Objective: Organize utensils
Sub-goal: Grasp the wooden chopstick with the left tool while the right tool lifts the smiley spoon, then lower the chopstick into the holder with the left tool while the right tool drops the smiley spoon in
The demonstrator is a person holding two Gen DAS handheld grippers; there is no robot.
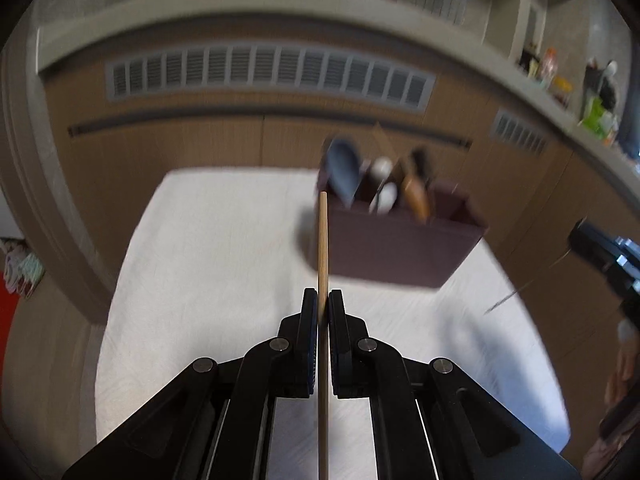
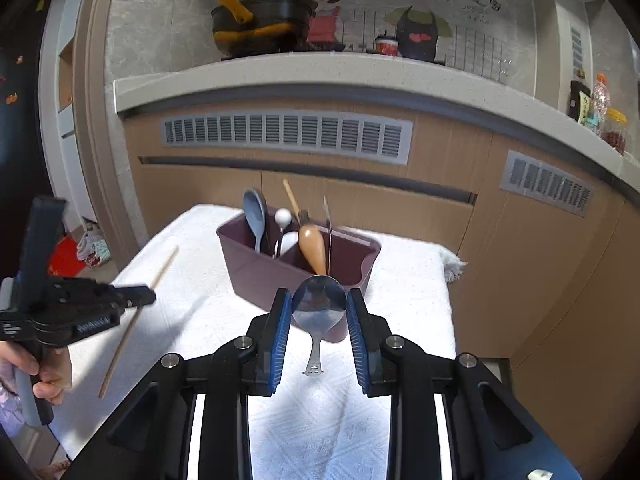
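My left gripper (image 1: 323, 300) is shut on a thin wooden chopstick (image 1: 323, 240), which runs straight out between the pads and back under the jaws. In the right wrist view that gripper (image 2: 149, 294) hovers at the left over the cloth with the chopstick (image 2: 164, 264) slanting through it. My right gripper (image 2: 319, 295) is shut on a metal spoon (image 2: 319, 308), gripped by the edges of its bowl with the handle hanging down. Behind it stands a maroon utensil holder (image 2: 256, 272) (image 1: 392, 248) with a blue spoon (image 2: 255, 212), a white spoon (image 2: 283, 216) and a wooden-handled utensil (image 2: 312, 246).
A white cloth (image 2: 200, 320) covers the table. Wooden cabinets with vent grilles (image 2: 286, 136) stand close behind. The counter above carries a black pot (image 2: 260, 24) and bottles (image 2: 580, 96). A person's hand (image 2: 52, 380) holds the left gripper's handle at the left edge.
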